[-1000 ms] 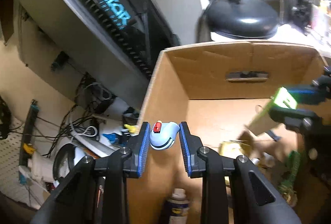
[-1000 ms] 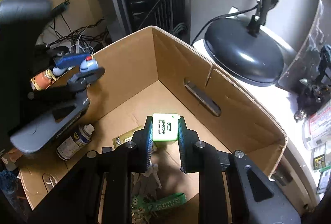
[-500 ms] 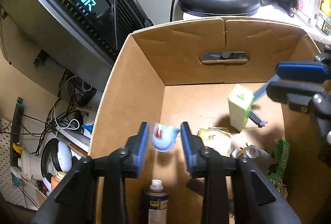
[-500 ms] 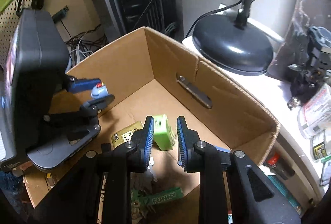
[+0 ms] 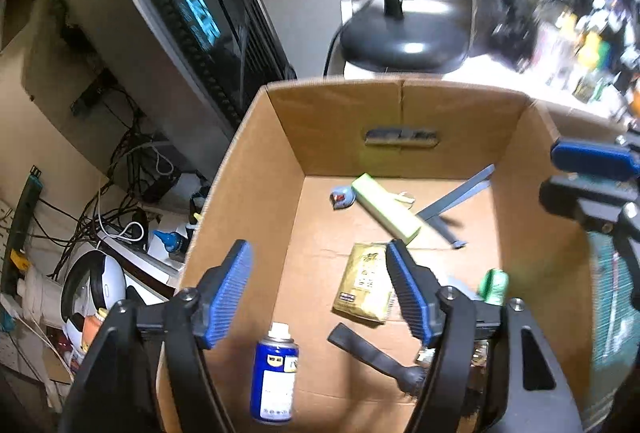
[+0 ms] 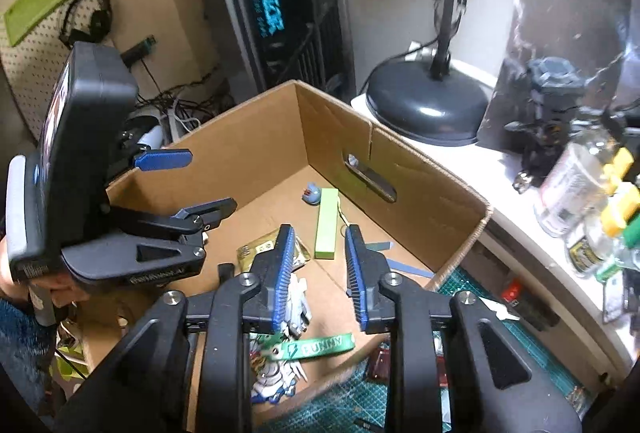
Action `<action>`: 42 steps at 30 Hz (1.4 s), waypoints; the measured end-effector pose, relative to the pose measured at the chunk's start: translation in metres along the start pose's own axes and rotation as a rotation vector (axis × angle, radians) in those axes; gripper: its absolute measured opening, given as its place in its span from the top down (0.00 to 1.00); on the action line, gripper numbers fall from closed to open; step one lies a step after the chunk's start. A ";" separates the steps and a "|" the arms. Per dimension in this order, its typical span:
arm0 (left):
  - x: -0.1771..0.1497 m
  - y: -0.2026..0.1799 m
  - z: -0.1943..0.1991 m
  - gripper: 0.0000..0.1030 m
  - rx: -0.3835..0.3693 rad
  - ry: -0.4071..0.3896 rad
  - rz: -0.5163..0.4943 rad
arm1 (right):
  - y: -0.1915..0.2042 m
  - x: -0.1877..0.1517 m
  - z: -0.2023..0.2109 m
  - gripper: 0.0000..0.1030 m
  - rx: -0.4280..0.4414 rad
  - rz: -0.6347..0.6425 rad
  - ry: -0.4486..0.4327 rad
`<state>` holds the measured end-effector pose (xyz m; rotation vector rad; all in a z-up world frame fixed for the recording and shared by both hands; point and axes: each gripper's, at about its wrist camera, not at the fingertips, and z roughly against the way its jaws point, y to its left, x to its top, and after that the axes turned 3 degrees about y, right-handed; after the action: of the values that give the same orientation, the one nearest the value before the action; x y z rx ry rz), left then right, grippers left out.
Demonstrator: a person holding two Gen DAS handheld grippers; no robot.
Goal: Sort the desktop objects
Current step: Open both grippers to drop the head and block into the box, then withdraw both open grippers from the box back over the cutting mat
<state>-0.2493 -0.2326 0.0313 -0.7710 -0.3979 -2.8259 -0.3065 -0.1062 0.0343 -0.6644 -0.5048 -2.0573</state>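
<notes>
A computer tower (image 6: pixel 280 9) with blue lettering stands behind an open cardboard box (image 5: pixel 340 121), while a black lamp base (image 6: pixel 424 113) sits on the white bench (image 6: pixel 500 189) beside it. Both tongs hang over the box with their blue-padded jaws apart and nothing between them: the left tongs (image 5: pixel 320 293) over the near-left half, the right tongs (image 6: pixel 320 269) over the near-right corner (each pair also shows at the edge of the other's camera).

On the box floor, a long green block (image 5: pixel 386 209) lies flat near the far wall below the handle slot (image 5: pixel 402 137), with a small blue toy (image 5: pixel 341 197) just beside its far end. A grey bracket (image 5: pixel 456 201) leans toward the right wall. Closer in lie a gold packet (image 5: pixel 366 283), a blue spray can (image 5: pixel 274 381) lying near the left wall and a black brush (image 5: pixel 376 357). In the right wrist view, a white figure (image 6: pixel 296 309) and a green strap (image 6: pixel 316 345) printed "FUNNY" lie at the box's near end, partly behind the tongs.

A tangle of cables (image 5: pixel 120 193) fills the space left of the box.
</notes>
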 end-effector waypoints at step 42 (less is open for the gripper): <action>-0.151 -0.007 0.211 0.00 0.064 -0.471 0.193 | 0.103 -0.133 0.208 0.03 -0.085 0.071 -0.354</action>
<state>-0.0240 -0.1454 0.1266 -1.3807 -0.4484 -2.4241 -0.1031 0.0439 0.1226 -1.0917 -0.5862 -1.9096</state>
